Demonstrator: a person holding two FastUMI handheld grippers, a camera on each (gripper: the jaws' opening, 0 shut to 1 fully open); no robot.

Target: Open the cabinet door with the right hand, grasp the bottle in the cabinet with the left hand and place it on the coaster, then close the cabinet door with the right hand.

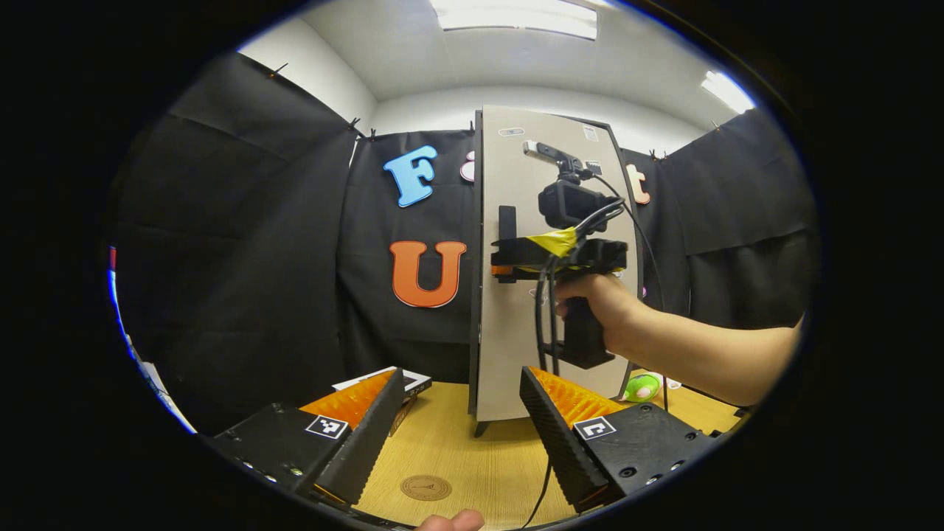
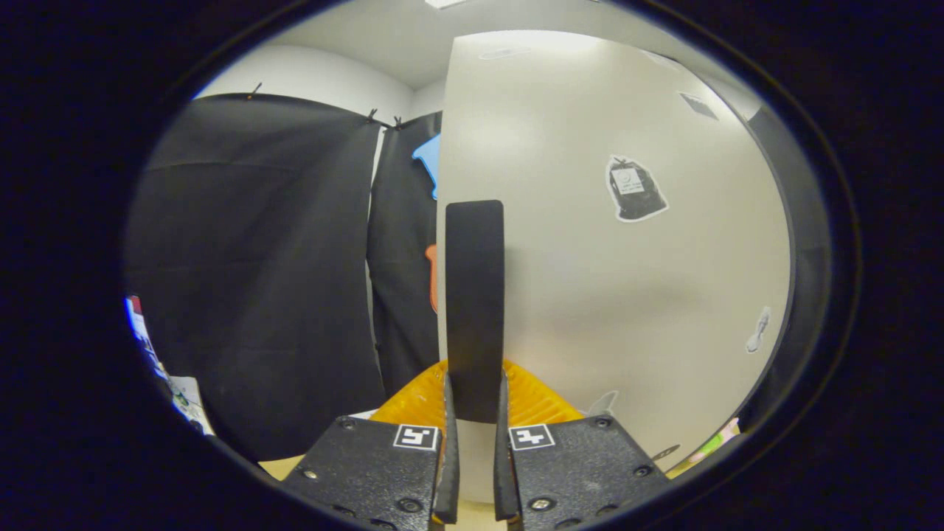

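A tall cabinet stands on the wooden table, its beige door [image 1: 516, 346] facing me and hiding the inside. In the left gripper view a hand holds my right gripper [image 1: 509, 258] against the door's black vertical handle [image 1: 507, 221]. The right gripper view shows my right gripper [image 2: 475, 380] shut on that handle [image 2: 475, 295], both fingers pressing its lower end, with the door [image 2: 627, 295] close behind. My left gripper [image 1: 462, 376] stands open with nothing in it, in front of the cabinet. A round brown coaster [image 1: 425, 487] lies on the table just below it.
A flat box [image 1: 409, 383] lies on the table [image 1: 479, 457] left of the cabinet. A green object [image 1: 641, 387] sits at the cabinet's right foot. A cable [image 1: 544, 324] hangs from the right gripper. A fingertip [image 1: 450, 521] shows at the bottom edge.
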